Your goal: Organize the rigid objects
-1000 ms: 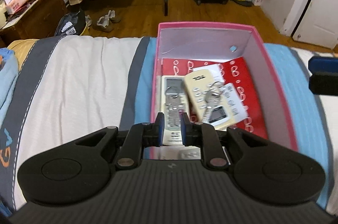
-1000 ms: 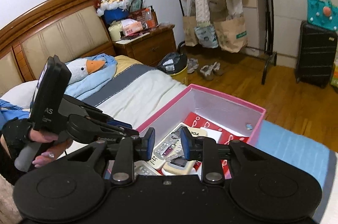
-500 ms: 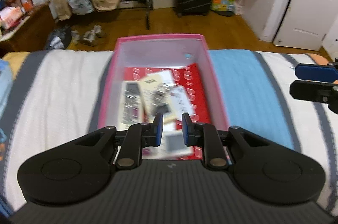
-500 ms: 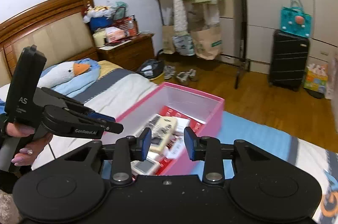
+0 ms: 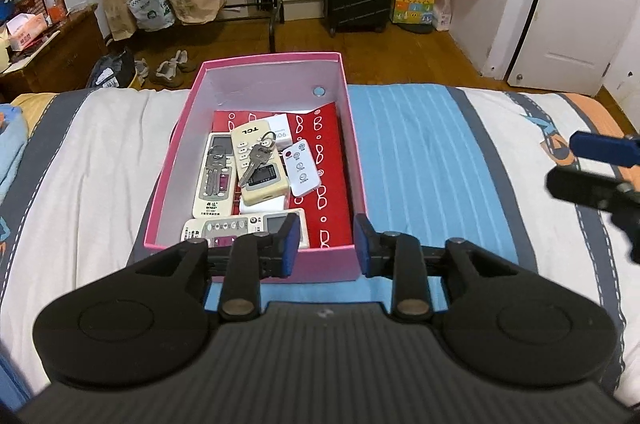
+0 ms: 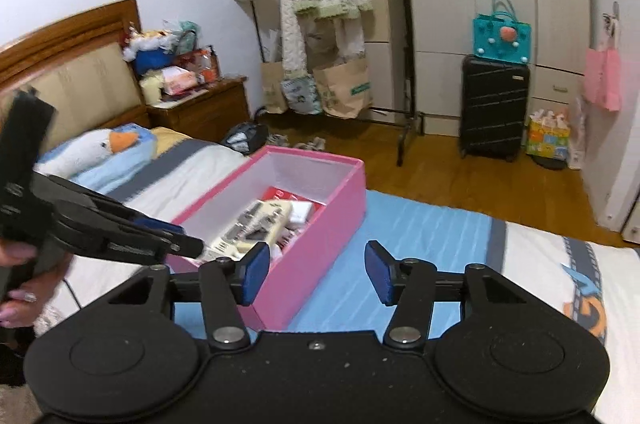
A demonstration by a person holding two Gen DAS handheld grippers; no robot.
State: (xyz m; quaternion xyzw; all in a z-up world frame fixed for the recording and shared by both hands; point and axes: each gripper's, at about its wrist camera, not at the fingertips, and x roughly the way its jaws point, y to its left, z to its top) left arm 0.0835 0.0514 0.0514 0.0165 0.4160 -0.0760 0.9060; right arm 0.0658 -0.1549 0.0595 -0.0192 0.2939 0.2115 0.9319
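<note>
Left tool: blue rubbery pads just been spreading, nothing between. Right tool: likewise spreading, wide, empty. Ahead on the striped bed, rectangular pink cardboard box holds glossy plastic remotes and metal keys.

The left gripper points forward and steeply down, its two blue-padded fingers parted with nothing between them; its jaws have just been opening. Seen from the right wrist view, it reaches in from the left edge, fingers aimed to the right, held by the person's left hand, whose fingers with pale nails wrap the black handle.

The right gripper tilts less steeply down, its blue pads standing wide apart and gripping nothing; its jaws have just been opening too. In the left wrist view its fingertips enter at the right edge, one above the other, blurred.
</note>
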